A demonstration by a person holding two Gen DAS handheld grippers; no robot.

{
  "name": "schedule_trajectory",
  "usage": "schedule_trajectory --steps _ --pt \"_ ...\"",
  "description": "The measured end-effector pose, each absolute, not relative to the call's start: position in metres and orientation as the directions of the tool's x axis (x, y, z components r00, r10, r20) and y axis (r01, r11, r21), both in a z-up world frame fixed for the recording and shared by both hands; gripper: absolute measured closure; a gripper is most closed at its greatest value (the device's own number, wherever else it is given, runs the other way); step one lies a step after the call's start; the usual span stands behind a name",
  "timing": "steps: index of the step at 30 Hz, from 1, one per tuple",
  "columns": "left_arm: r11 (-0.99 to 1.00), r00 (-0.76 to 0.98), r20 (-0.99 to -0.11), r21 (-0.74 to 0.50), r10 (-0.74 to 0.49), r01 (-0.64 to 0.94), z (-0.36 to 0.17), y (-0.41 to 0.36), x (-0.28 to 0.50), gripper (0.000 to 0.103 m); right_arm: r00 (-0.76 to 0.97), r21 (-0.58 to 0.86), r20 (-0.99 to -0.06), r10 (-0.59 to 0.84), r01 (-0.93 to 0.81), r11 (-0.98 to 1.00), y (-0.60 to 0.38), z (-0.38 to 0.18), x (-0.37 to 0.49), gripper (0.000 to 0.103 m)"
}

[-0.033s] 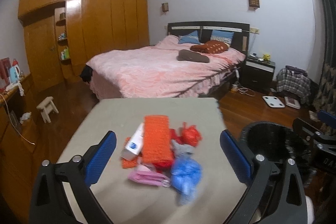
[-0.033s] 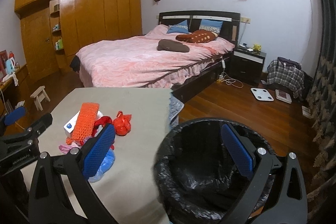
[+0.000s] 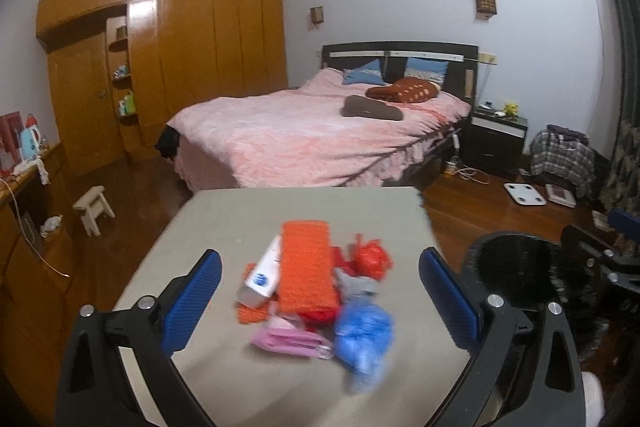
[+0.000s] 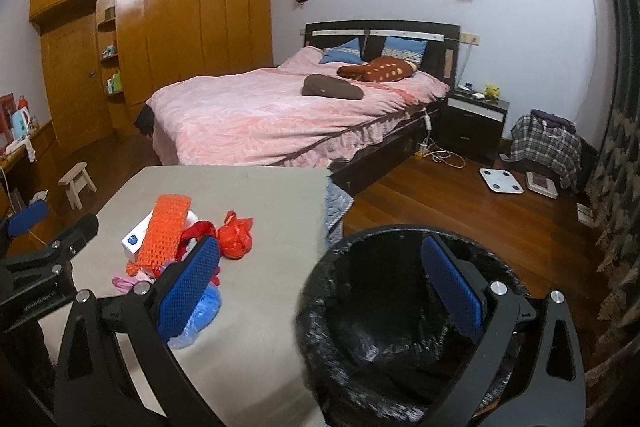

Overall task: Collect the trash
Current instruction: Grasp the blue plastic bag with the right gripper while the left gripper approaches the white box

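Note:
A pile of trash lies on the grey table (image 3: 256, 211): an orange knitted strip (image 3: 306, 267), a white box with a blue logo (image 3: 260, 277), a red plastic bag (image 3: 372, 257), a blue plastic bag (image 3: 362, 335) and a pink wrapper (image 3: 292, 341). My left gripper (image 3: 320, 258) is open and hovers just before the pile, holding nothing. A bin with a black liner (image 4: 380, 331) stands at the table's right edge. My right gripper (image 4: 320, 243) is open and empty above the bin's near-left rim, right of the red bag (image 4: 236, 237) and orange strip (image 4: 164, 231).
A pink bed (image 3: 312, 135) stands beyond the table, with a wooden wardrobe (image 3: 192, 59) behind it on the left. A small stool (image 3: 94, 209) and a sideboard (image 3: 24, 227) are on the left. A nightstand (image 4: 474, 125), scales (image 4: 500, 181) and a plaid bag (image 4: 546, 145) sit on the right.

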State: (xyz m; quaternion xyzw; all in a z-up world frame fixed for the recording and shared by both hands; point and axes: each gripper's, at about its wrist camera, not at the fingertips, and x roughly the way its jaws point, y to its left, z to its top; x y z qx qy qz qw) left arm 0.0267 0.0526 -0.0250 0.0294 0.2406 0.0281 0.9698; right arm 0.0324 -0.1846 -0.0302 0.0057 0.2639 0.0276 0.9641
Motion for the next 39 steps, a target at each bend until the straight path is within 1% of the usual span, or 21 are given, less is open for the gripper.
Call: schedule_trajectory --steps 7,12,15,17,18,23,28,30,32,33,35,36,38,39 --pt "0.987 0.865 -0.476 0.110 0.158 -0.119 -0.051 0.093 0.045 0.006 0.845 0.039 -0.523 0.110 -0.105 0.994 -0.144 -0.062 0.060 0.005" --pt "0.984 0.842 -0.509 0.107 0.180 -0.146 -0.073 0.120 0.056 0.006 0.818 0.044 -0.555 0.152 -0.153 0.987 -0.118 -0.092 0.080 0.006" --pt "0.984 0.835 -0.521 0.089 0.178 -0.154 -0.088 0.133 0.058 0.008 0.793 0.051 -0.584 0.174 -0.178 0.983 -0.104 -0.109 0.090 0.010" --pt "0.984 0.828 -0.532 0.093 0.179 -0.153 -0.096 0.137 0.060 0.009 0.770 0.063 -0.607 0.193 -0.196 0.979 -0.095 -0.122 0.096 0.017" --pt "0.984 0.824 -0.538 0.094 0.179 -0.152 -0.101 0.141 0.061 0.010 0.759 0.069 -0.619 0.203 -0.205 0.976 -0.089 -0.129 0.098 0.018" --pt "0.985 0.807 -0.565 0.078 0.169 -0.152 -0.121 0.154 0.063 0.013 0.716 0.049 -0.655 0.241 -0.279 0.959 -0.060 -0.152 0.101 0.019" --pt "0.984 0.794 -0.582 0.088 0.177 -0.155 -0.132 0.160 0.062 0.013 0.682 0.020 -0.693 0.235 -0.307 0.952 -0.044 -0.173 0.107 0.019" --pt "0.984 0.789 -0.587 0.091 0.179 -0.156 -0.135 0.162 0.064 0.013 0.661 0.026 -0.710 0.243 -0.320 0.947 -0.040 -0.182 0.111 0.021" --pt "0.984 0.785 -0.593 0.095 0.180 -0.154 -0.138 0.163 0.064 0.013 0.633 0.049 -0.727 0.267 -0.340 0.939 -0.037 -0.188 0.113 0.031" --pt "0.984 0.782 -0.597 0.094 0.178 -0.152 -0.139 0.163 0.064 0.013 0.621 0.060 -0.733 0.279 -0.349 0.935 -0.036 -0.190 0.114 0.034" --pt "0.985 0.778 -0.604 0.088 0.172 -0.149 -0.141 0.164 0.065 0.013 0.594 0.092 -0.740 0.316 -0.376 0.922 -0.034 -0.193 0.115 0.049" --pt "0.985 0.777 -0.606 0.085 0.168 -0.147 -0.142 0.164 0.065 0.013 0.583 0.109 -0.740 0.335 -0.388 0.915 -0.033 -0.194 0.114 0.050" --pt "0.987 0.776 -0.611 0.080 0.160 -0.141 -0.143 0.164 0.065 0.013 0.582 0.114 -0.738 0.342 -0.392 0.913 -0.034 -0.193 0.113 0.059" --pt "0.987 0.776 -0.611 0.077 0.156 -0.138 -0.144 0.163 0.065 0.013 0.583 0.117 -0.736 0.345 -0.392 0.913 -0.035 -0.192 0.112 0.060"
